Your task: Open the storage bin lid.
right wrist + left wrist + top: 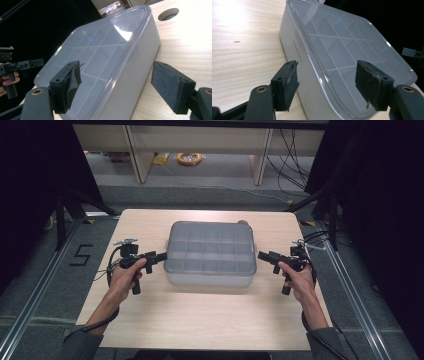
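From the high view, a lidded translucent box (210,252) with a grid of compartments sits mid-table (200,320), squarely between the two claws: the left claw (161,256) nearly touches its left end, while the right claw (262,255) hangs just beside its right end, both gripped by the person's hands. In the left claw view, the left claw (325,83) is released, jaws spread wide, and the box's near corner and lid (342,50) rim lie between and just ahead of the pads (372,86). In the right claw view, the right claw (117,86) is likewise released, jaws apart, straddling the box's end wall (140,65), with a round hole (168,13) in the table beyond. The likely step is seizing both ends to lift the box or free its lid; it would go best with both claws level, pads set on the rim's lip at matching heights, closing together so the box doesn't skid or tilt.
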`<state>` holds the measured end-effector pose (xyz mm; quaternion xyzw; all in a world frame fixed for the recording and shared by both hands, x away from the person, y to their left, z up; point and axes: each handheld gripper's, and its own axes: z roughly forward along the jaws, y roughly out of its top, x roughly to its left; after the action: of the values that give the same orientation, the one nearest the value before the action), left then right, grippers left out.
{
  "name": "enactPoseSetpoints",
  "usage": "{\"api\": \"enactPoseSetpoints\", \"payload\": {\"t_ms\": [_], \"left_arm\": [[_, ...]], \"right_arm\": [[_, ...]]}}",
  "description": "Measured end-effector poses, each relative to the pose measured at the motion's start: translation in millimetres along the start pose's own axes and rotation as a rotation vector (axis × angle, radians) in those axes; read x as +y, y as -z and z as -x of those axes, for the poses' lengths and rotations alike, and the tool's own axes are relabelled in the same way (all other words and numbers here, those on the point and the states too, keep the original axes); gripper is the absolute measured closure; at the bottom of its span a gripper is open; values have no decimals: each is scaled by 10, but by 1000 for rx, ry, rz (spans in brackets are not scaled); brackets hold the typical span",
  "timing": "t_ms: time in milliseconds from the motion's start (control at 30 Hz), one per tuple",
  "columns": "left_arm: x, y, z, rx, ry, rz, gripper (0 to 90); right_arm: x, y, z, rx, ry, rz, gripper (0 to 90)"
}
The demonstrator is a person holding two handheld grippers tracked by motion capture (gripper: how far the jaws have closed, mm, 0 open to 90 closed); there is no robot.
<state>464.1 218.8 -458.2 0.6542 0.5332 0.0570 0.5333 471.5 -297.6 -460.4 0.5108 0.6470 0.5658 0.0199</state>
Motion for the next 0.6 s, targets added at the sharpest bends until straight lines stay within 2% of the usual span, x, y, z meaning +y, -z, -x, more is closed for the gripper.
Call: {"api": "enactPoseSetpoints", "payload": {"t_ms": [33,133,167,200,233,267,300,333,400,533,600], "left_arm": [[9,-16,-6,0,6,1,336],[47,-66,-31,-1,19,-3,334],[59,-78,-35,0,22,0,334],[72,-93,-39,2,24,1,334],[89,-107,-45,2,22,-5,335],[102,-124,-48,6,22,-8,334],[115,-143,-54,13,19,-6,334],[133,-163,-59,21,18,-13,338],[160,-201,-62,26,20,-18,347],[223,-300,-64,21,21,-37,378],[241,-341,-47,19,37,-30,397]], "right_arm": [[7,-12,-29,1,-40,-10,260],[37,-72,-6,-5,4,-2,288],[45,-89,-9,1,1,-6,301],[51,-95,-39,0,-34,-16,322],[66,-118,-7,-7,9,-8,350],[77,-136,-5,-3,16,-7,362],[86,-153,-15,-16,-5,-18,365],[93,-166,-32,-9,-38,-27,374],[117,-214,3,-18,-13,-14,400],[148,-291,6,-31,-31,-29,446],[160,-340,4,-45,-34,-26,462]]}}
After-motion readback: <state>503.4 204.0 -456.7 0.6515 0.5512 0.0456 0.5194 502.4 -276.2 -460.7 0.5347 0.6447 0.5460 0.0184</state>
